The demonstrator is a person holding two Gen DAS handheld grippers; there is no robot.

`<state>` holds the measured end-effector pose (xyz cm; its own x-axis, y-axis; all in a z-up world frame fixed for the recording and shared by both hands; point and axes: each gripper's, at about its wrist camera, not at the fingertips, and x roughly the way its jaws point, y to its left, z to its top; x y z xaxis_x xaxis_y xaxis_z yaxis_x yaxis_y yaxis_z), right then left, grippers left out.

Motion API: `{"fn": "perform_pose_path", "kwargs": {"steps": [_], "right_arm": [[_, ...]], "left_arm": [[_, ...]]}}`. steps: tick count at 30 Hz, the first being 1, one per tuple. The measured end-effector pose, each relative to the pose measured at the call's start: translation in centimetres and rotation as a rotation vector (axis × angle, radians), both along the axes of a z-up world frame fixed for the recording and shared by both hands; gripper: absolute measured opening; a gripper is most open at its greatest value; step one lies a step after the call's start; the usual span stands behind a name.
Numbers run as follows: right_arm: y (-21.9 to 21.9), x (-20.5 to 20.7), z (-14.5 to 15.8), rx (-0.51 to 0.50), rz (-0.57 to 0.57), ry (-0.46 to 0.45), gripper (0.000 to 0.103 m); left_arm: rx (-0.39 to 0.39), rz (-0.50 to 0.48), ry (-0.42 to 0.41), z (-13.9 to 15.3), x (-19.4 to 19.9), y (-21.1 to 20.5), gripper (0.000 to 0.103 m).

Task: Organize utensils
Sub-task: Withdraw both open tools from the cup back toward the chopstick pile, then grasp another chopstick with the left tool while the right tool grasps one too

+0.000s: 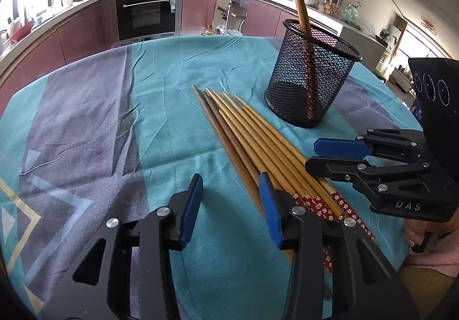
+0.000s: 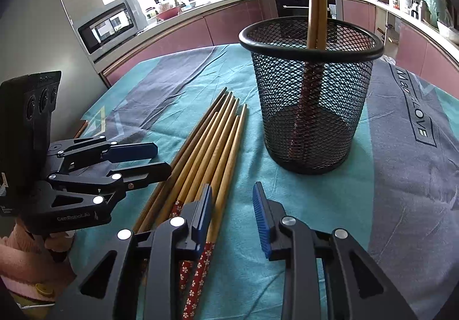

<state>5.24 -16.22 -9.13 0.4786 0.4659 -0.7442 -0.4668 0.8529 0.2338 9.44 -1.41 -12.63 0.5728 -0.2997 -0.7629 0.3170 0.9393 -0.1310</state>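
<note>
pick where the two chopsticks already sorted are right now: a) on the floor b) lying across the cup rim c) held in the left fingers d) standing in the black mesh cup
d: two chopsticks stand tilted inside the black mesh cup, tips rising above its rim, while the remaining chopsticks lie bundled on the cloth beside it.

surface: table under a teal and grey-purple tablecloth (image 1: pixel 86 125), wrinkled, with printed lettering at one side | on cloth: loose row of wooden chopsticks (image 1: pixel 252 136) lying flat, side by side, red flowered ends | just beside them: black mesh holder (image 2: pixel 309 107), upright
</note>
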Motion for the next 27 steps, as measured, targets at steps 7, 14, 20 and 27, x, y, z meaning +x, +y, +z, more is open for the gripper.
{"fn": "perform_pose_path", "kwargs": {"steps": [7,14,20,27], "right_arm": [[0.4,0.2,-0.1,-0.035,0.001,-0.010,0.027],[0.7,0.3,-0.1,-0.056,-0.001,-0.017,0.023],[1.7,0.6,-0.2,-0.092,-0.003,-0.034,0.023],[2.1,1.1,-0.3,-0.103,-0.009,-0.040,0.019]], "left_arm": [[0.008,-0.001,0.007,-0.1,0.4,0.0,0.039],[0.007,-0.003,0.012,-0.1,0.5,0.2,0.035],[0.036,-0.001,0.015,-0.2,1.3,-0.3,0.035],[0.051,0.009,0.017,-0.4,2.3,-0.7,0.023]]}}
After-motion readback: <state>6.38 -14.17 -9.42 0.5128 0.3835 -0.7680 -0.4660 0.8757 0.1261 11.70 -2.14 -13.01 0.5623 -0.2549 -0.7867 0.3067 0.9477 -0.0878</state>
